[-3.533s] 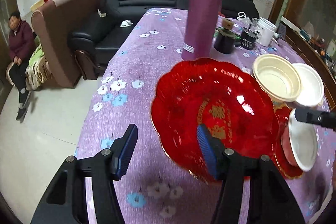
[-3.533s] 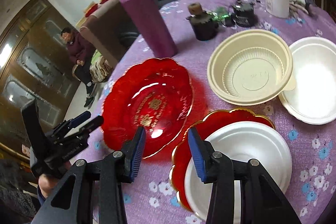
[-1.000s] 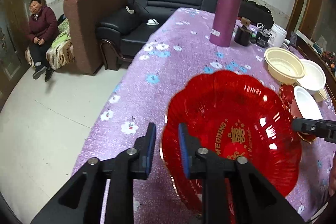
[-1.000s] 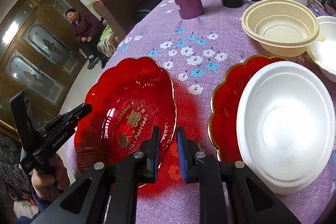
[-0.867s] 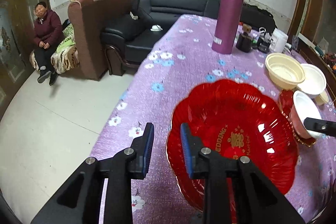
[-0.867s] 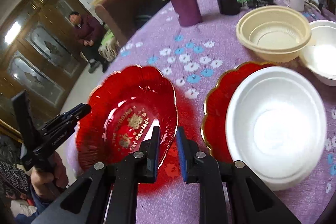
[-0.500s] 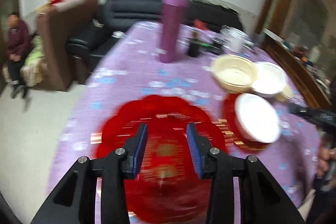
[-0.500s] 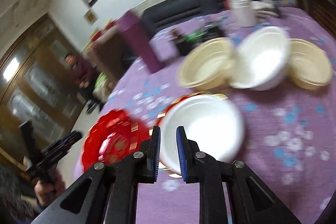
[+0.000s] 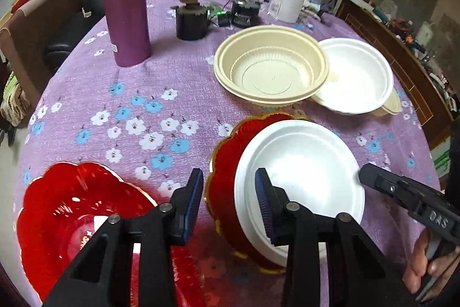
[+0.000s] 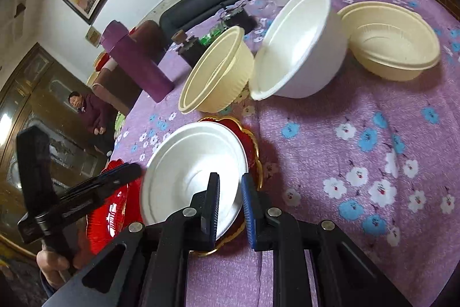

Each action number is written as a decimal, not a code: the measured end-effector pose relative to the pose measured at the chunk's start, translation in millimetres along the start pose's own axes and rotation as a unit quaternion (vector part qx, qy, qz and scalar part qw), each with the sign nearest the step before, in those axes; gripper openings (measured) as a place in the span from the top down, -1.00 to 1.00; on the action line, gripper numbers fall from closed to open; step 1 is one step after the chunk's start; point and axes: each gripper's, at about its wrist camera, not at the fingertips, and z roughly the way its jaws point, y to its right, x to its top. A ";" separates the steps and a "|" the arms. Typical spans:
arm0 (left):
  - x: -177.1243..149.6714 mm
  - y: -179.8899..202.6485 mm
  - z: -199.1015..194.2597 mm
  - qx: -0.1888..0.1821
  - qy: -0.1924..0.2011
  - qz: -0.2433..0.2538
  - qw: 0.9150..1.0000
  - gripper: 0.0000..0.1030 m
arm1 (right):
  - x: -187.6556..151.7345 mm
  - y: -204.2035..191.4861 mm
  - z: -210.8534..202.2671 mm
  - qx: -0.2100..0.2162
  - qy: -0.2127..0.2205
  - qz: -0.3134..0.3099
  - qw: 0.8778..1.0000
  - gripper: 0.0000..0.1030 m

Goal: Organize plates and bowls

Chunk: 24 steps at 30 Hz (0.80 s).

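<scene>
Two red plates, one white bowl to sort out

The white bowl [image 9: 299, 177] sits on the red plate [image 9: 222, 174] near the worktop's [image 9: 172, 76] front edge, second red plate [image 9: 77, 223] at the corner. Left hand-held gripper [image 9: 228, 202] is closing, nothing gripped; right hand-held gripper [image 10: 230, 209] is nearly shut, straddling the bowl's rim, probably to lift it off.

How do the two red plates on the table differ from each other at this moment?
The near-left red plate is empty, while the other red plate carries a white foam bowl. The empty plate lies at the table's near-left edge; the loaded plate lies toward the middle, just before the cream bowl. Both are glossy red with scalloped, gold-trimmed rims.
</scene>
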 end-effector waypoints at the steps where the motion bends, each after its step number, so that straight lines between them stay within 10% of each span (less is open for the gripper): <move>1: 0.1 6.3 3.1 -0.002 -0.004 0.012 1.000 0.52 | -1.1 0.1 1.6 -0.001 -0.001 -0.001 1.000 0.65; 13: 1.8 31.0 -7.4 -0.005 0.015 0.028 0.999 0.57 | -1.1 5.7 -2.6 0.013 0.013 0.004 1.000 0.68; 24: -8.8 141.2 0.1 -0.052 0.018 0.109 0.993 0.51 | -17.6 55.6 -96.2 -0.047 0.095 0.033 0.994 0.64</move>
